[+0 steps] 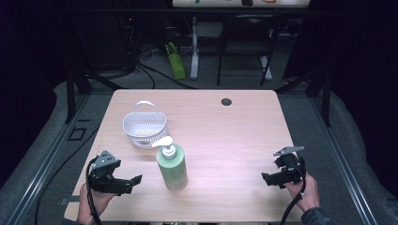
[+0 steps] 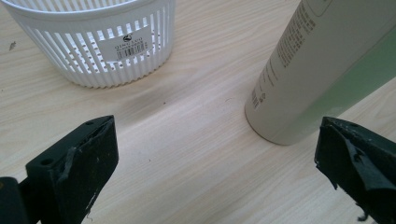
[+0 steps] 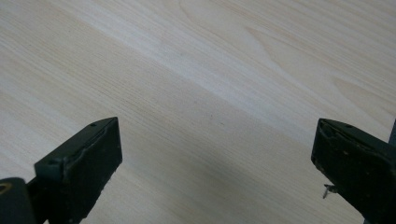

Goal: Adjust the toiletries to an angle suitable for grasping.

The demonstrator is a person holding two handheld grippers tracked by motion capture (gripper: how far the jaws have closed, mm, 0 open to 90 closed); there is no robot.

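Here the pump bottle (image 1: 172, 166) stands upright; nozzle toward the basket (image 1: 144, 126).

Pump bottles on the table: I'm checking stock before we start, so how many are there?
1. The green pump bottle stands upright near the table's front edge, just in front of the white basket, with the left gripper beside it. None looks hidden.
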